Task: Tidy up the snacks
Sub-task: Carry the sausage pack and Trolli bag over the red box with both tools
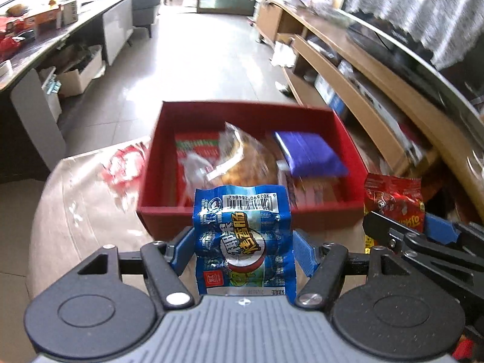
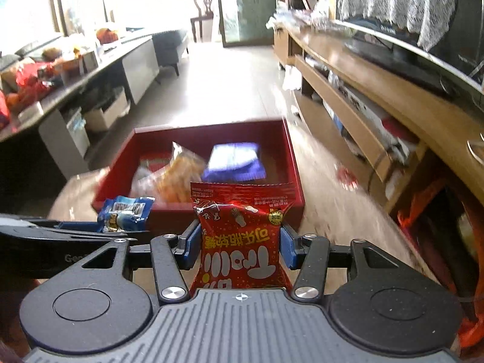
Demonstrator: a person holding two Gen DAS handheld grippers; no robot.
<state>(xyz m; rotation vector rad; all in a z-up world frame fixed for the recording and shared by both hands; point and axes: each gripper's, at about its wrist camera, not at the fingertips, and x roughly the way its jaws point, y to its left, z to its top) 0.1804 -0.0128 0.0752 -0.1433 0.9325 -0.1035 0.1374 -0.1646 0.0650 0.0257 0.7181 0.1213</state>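
Through the left wrist camera I saw my left gripper (image 1: 243, 242) clamped on a blue sausage packet (image 1: 243, 236), its blue pads pressing both sides and the barcode end pointing away from me. Just beyond it sat the red box (image 1: 211, 214) on a table with a glossy cover (image 1: 87, 211), and inside lay a clear bag of golden snacks (image 1: 245, 160), a purple packet (image 1: 311, 154) to its right and a red-and-green packet (image 1: 196, 148) to its left. At the right edge the other gripper showed, carrying a red snack bag (image 1: 393, 199). Through the right wrist camera I saw my right gripper (image 2: 239, 245) gripping that red snack bag (image 2: 240, 236) between its pads, held upright in front of the box's near wall (image 2: 169, 214). The blue packet (image 2: 125, 213) appeared at the left, beside the box's near left corner.
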